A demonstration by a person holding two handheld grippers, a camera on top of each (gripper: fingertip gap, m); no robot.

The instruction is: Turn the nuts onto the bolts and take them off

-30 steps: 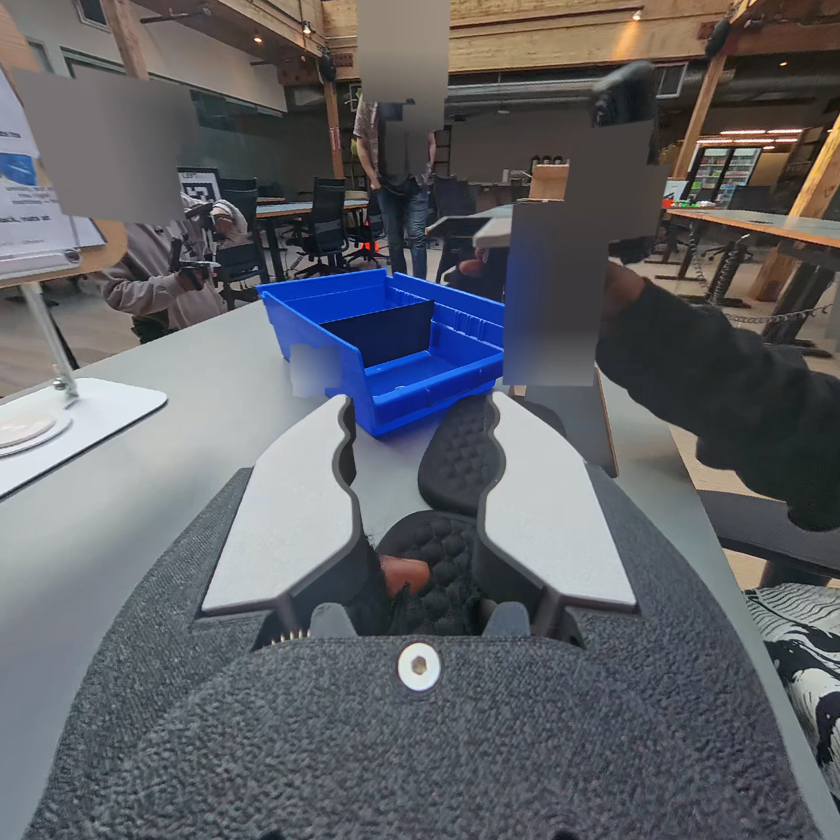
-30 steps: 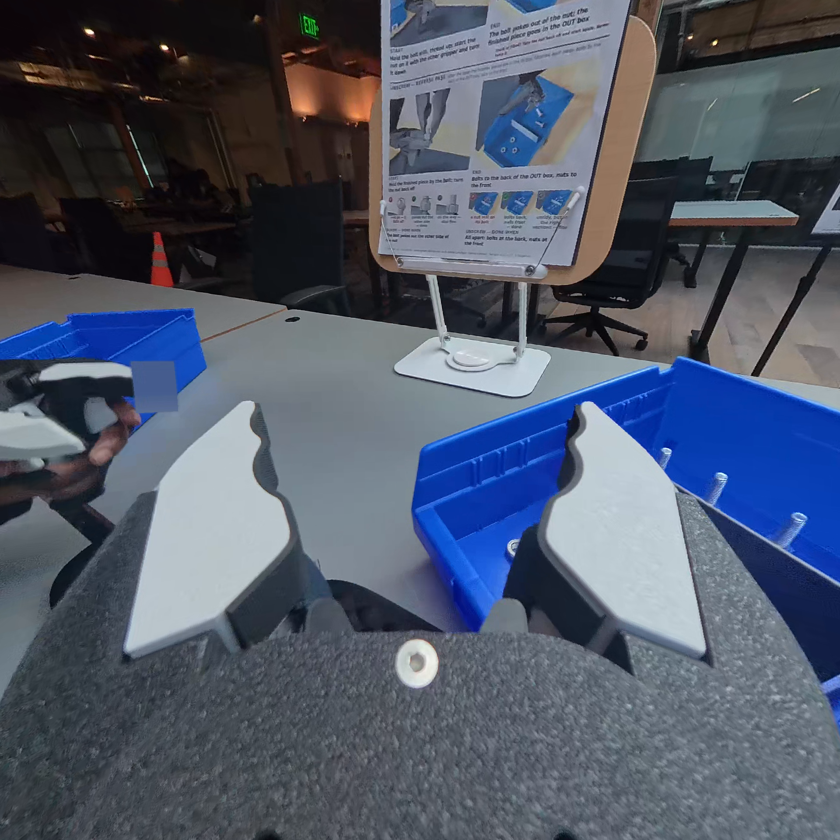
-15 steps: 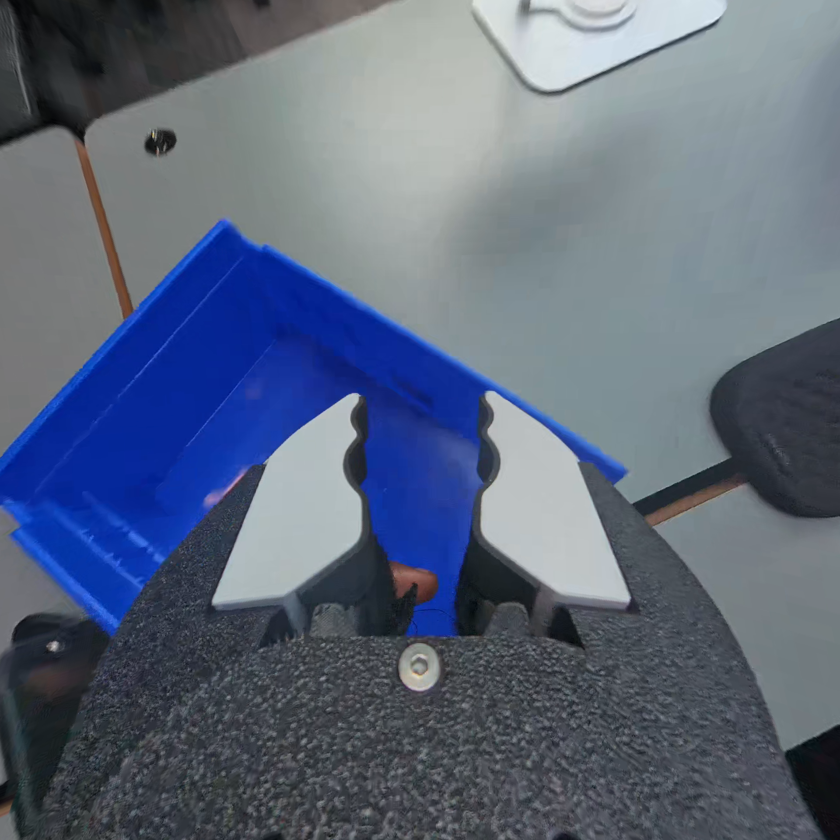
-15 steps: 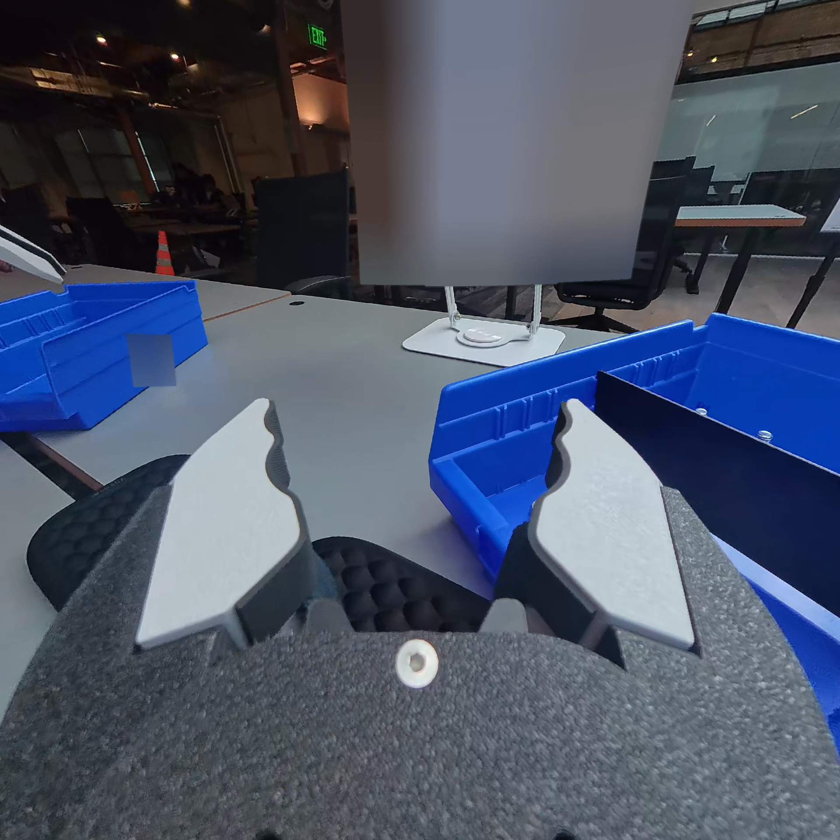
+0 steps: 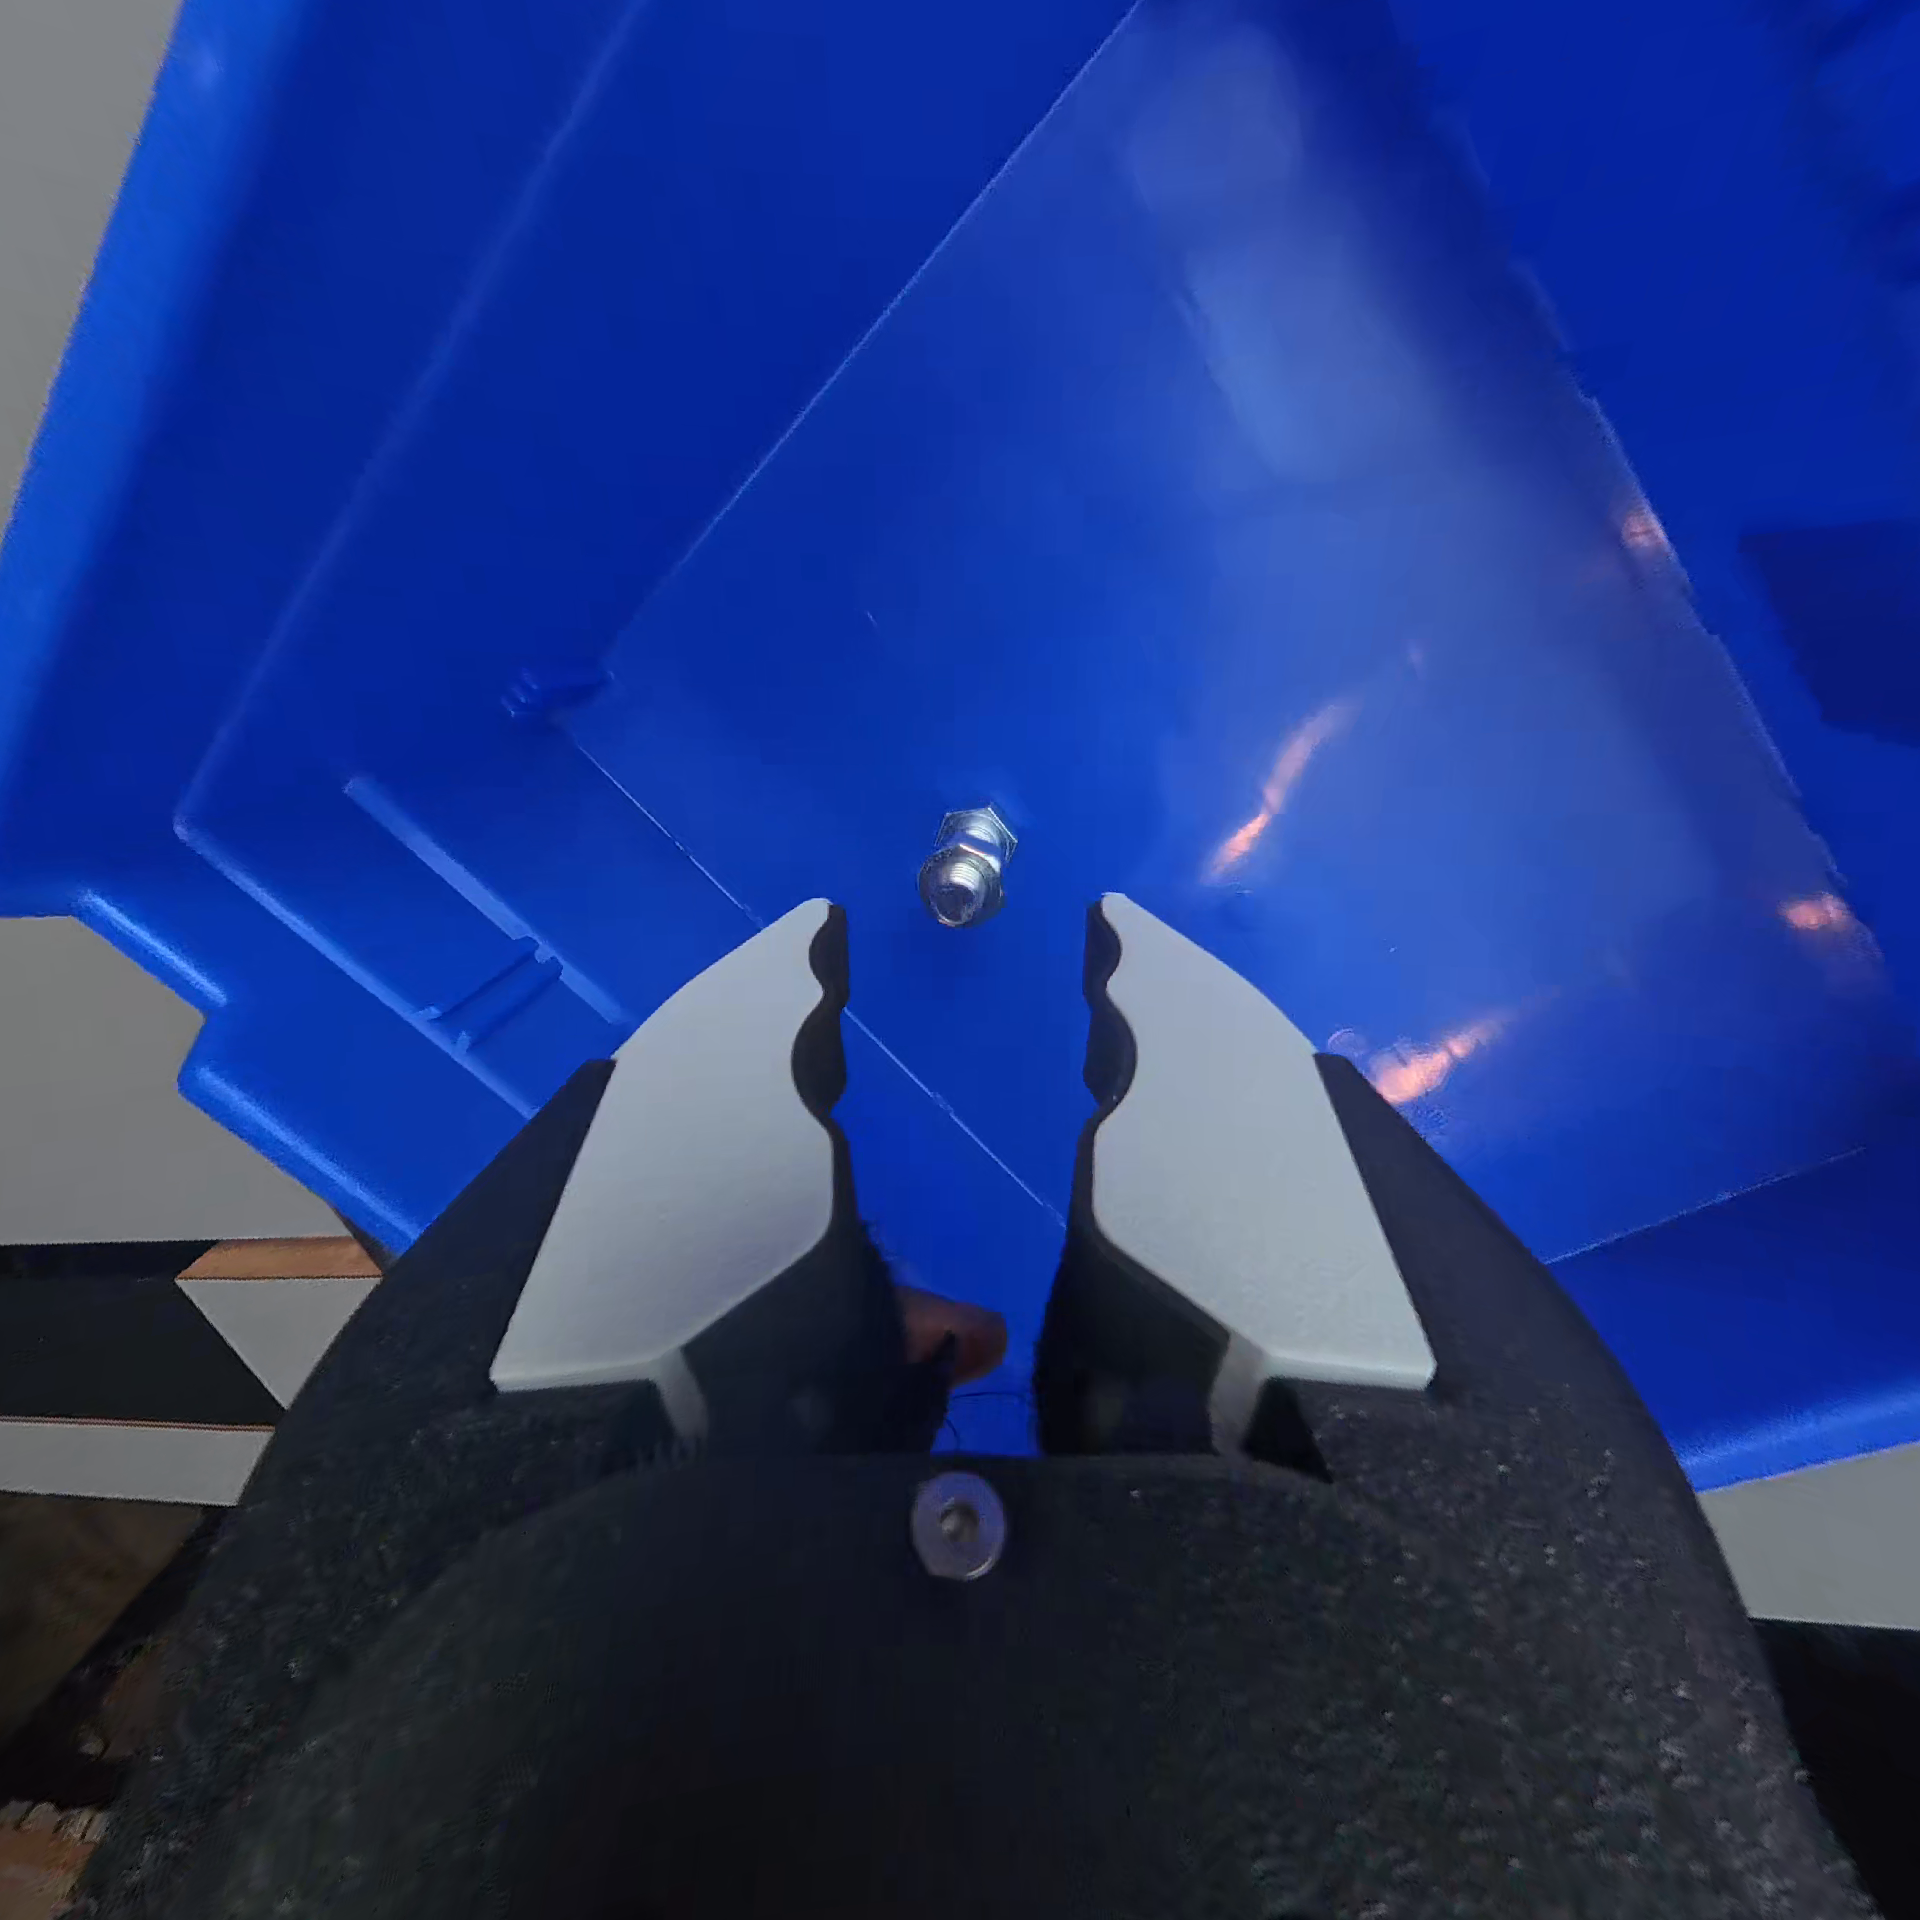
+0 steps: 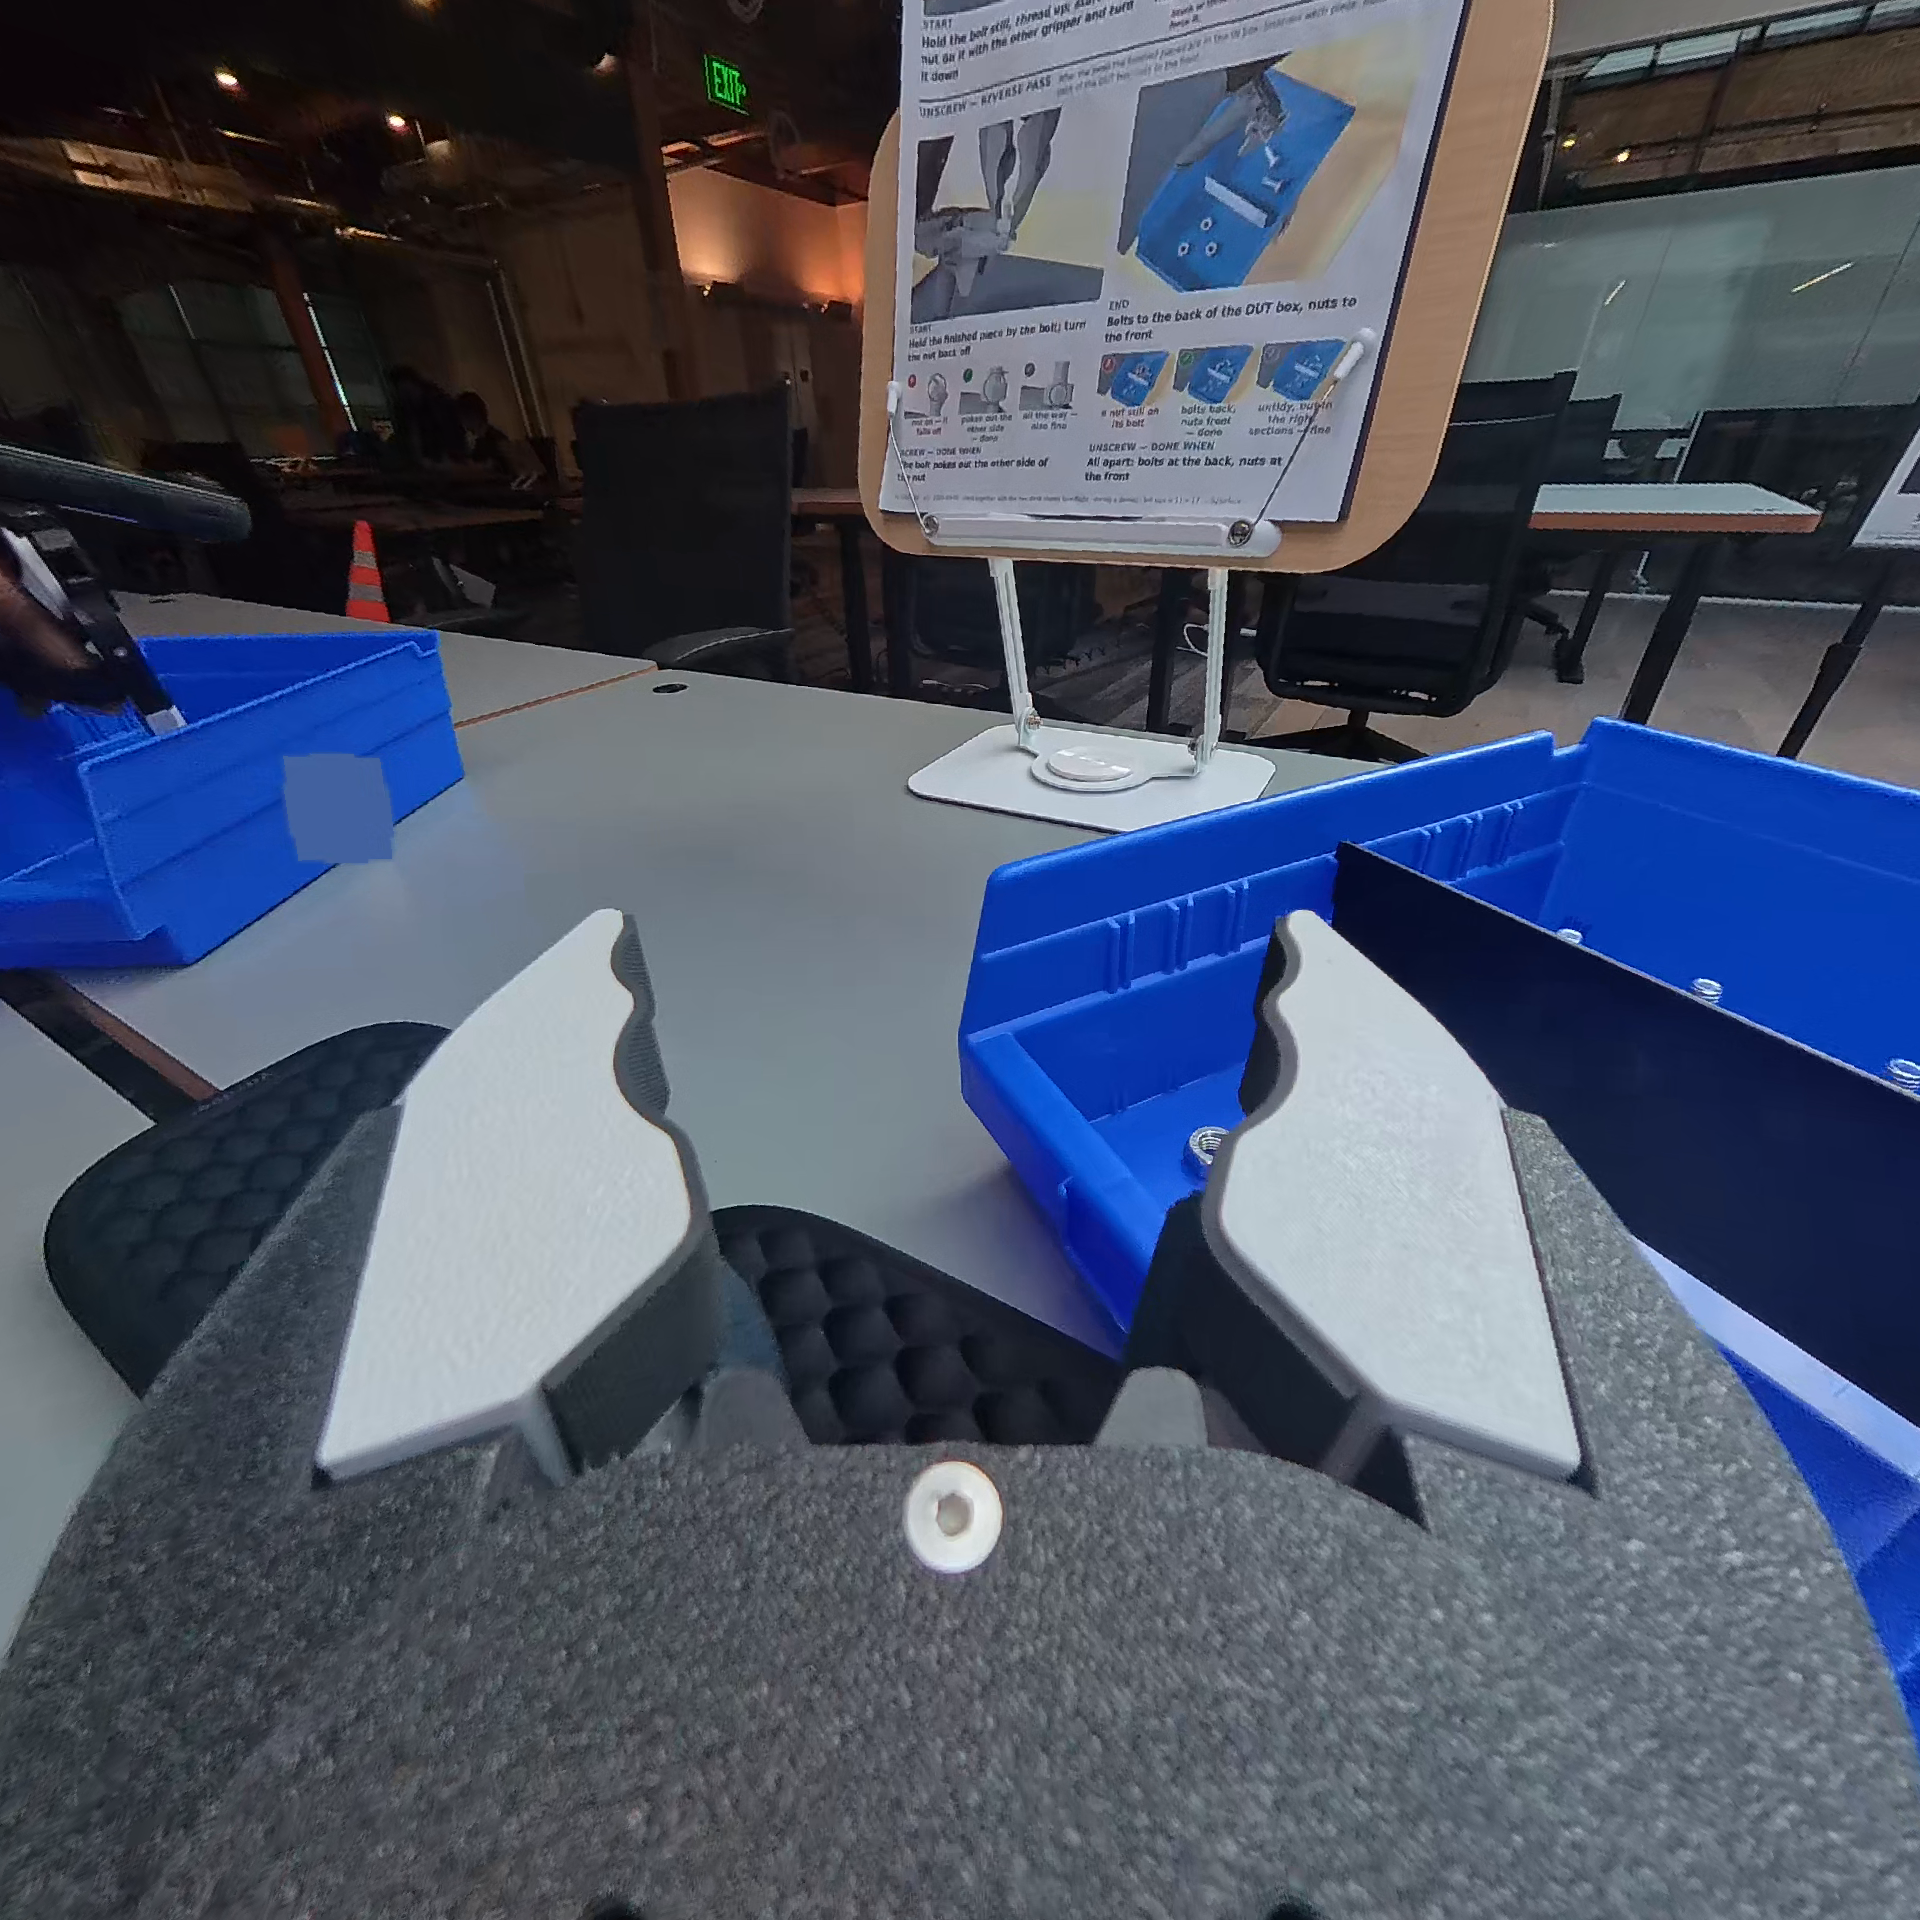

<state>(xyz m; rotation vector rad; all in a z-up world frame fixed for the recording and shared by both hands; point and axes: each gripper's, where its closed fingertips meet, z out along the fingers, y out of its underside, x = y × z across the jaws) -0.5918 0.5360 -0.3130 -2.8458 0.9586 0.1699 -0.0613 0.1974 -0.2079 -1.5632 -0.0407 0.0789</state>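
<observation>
Down inside the left-hand blue bin (image 5: pixel 1299 520) the left gripper (image 5: pixel 961 914) hangs nose-first, fingers spread with a clear gap between them and nothing pinched. Just beyond the fingertips, centred on that gap, a silver bolt with a nut on it (image 5: pixel 966 868) lies on the bin's floor, apart from both tips. It is the only piece of hardware showing in that bin. A fingertip of the person shows at the root of the fingers.

Over on the other side, the right gripper (image 6: pixel 951 935) hovers low above the grey table (image 6: pixel 727 883), its fingers spread wide and holding nothing. Under it lies a black honeycomb pad (image 6: pixel 208 1164). To its right stands a second blue bin (image 6: pixel 1143 935) split by a black divider (image 6: pixel 1610 1039): a loose nut (image 6: pixel 1205 1148) sits in the near compartment, partly hidden behind the right finger, and several bolt tips (image 6: pixel 1704 987) poke up behind the divider. Farther back on the table stands an instruction sheet on a wooden board stand (image 6: pixel 1455 312). At the far left of this view the first bin appears again, with the other gripper dipping into it.
</observation>
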